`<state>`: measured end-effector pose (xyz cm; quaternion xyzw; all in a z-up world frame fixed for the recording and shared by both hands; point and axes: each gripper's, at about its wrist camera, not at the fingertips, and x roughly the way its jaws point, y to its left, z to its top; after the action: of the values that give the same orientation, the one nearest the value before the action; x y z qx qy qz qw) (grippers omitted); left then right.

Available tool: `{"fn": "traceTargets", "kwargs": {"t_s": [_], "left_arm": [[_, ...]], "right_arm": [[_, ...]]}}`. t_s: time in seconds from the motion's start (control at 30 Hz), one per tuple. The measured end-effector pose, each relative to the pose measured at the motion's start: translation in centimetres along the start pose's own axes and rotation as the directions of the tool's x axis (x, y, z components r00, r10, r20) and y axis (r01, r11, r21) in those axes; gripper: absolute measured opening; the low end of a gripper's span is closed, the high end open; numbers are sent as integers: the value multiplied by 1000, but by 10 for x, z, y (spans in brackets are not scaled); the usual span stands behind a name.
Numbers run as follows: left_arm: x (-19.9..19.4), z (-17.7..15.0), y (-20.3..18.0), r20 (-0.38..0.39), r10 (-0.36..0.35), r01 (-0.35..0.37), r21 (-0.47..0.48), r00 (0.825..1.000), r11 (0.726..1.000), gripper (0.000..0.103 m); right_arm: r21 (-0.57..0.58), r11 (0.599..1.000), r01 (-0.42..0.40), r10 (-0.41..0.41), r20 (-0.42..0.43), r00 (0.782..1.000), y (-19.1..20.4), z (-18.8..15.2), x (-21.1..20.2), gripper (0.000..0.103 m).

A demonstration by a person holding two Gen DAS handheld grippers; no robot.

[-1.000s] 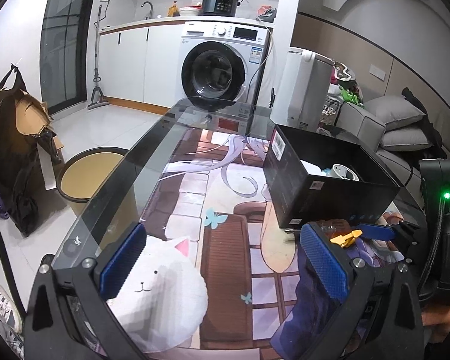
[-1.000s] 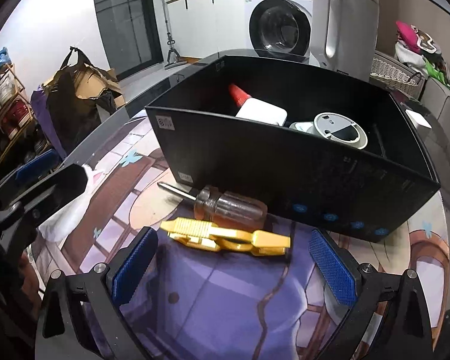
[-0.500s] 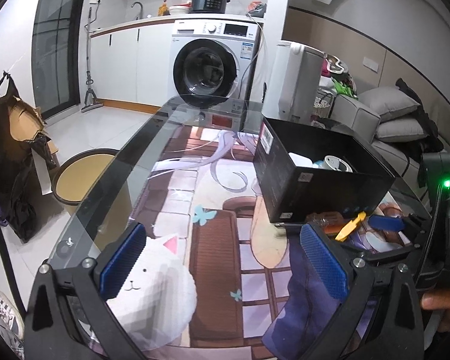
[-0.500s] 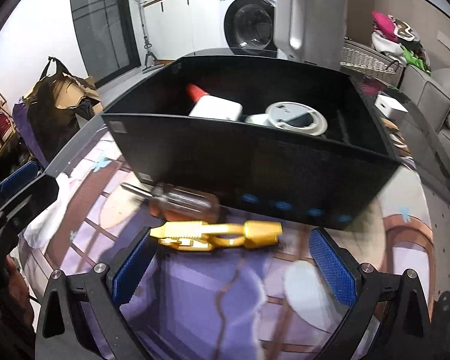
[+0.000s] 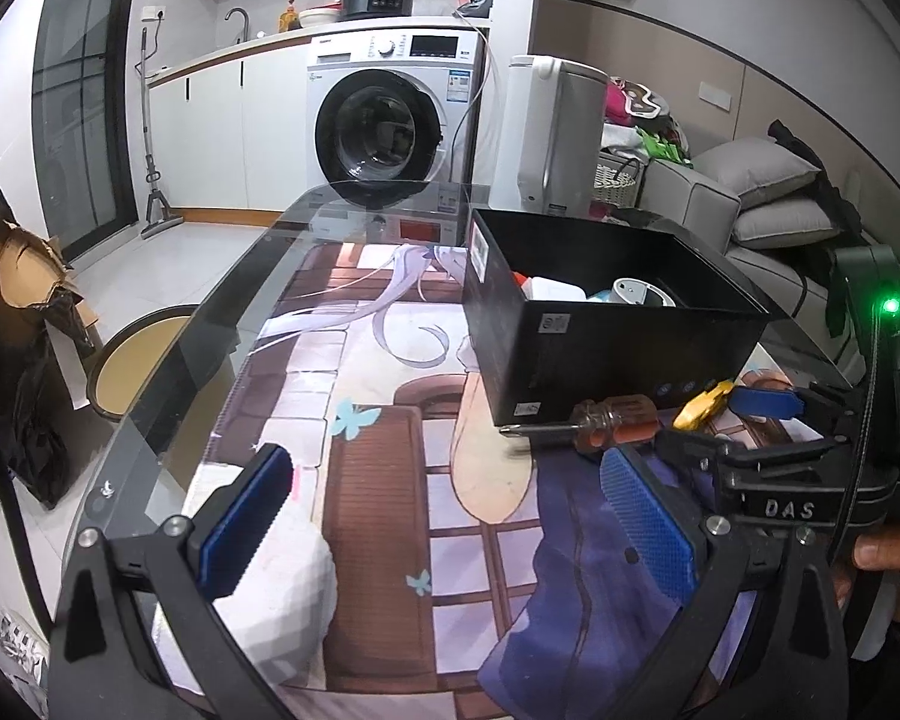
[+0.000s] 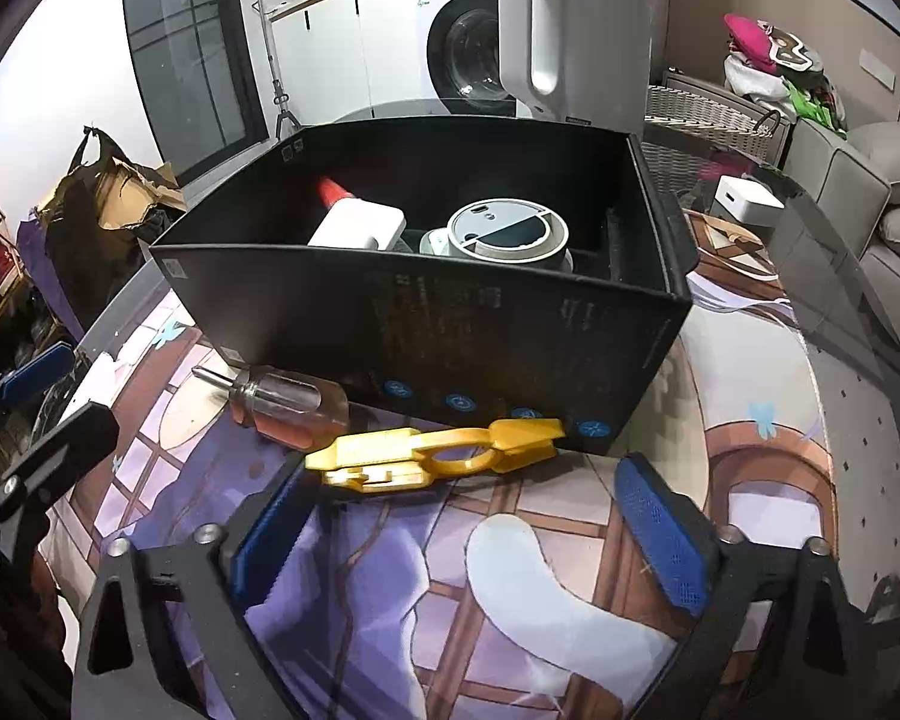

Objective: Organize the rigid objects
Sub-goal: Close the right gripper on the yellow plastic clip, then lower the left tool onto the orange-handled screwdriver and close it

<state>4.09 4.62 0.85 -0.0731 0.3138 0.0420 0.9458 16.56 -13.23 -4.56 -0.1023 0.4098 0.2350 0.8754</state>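
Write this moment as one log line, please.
right claw: closing, nothing gripped | yellow tool: on mat by black box | left claw: open

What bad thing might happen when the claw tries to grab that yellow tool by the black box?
1. The right gripper is closing, but the yellow tool lies just past its pads, so it may pinch air or only nick an end.
2. The tool lies right against the black box, so a finger could bump the wall and shove the box.
3. The screwdriver lies close beside it and could get knocked and roll.
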Motion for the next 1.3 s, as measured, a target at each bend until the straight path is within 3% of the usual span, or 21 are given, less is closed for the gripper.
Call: {"fn": "traceTargets", "kwargs": {"t_s": [0.1,0.73,0.97,1.3], "left_arm": [[0,0,-2,-2,-3,3,3,1000,1000,103],[22,9,-57,-68,-35,44,128,997,991,103],[33,21,-65,-76,-9,17,108,997,994,103],[57,21,-69,-159,58,-41,105,986,994,103]], "right_arm": [[1,1000,-3,3,7,1000,-3,-1,-1,80],[4,999,-47,46,89,995,-37,-4,-38,80],[29,999,-39,35,112,993,-53,-3,-51,80],[50,998,-32,26,113,993,-65,-4,-53,80]]}}
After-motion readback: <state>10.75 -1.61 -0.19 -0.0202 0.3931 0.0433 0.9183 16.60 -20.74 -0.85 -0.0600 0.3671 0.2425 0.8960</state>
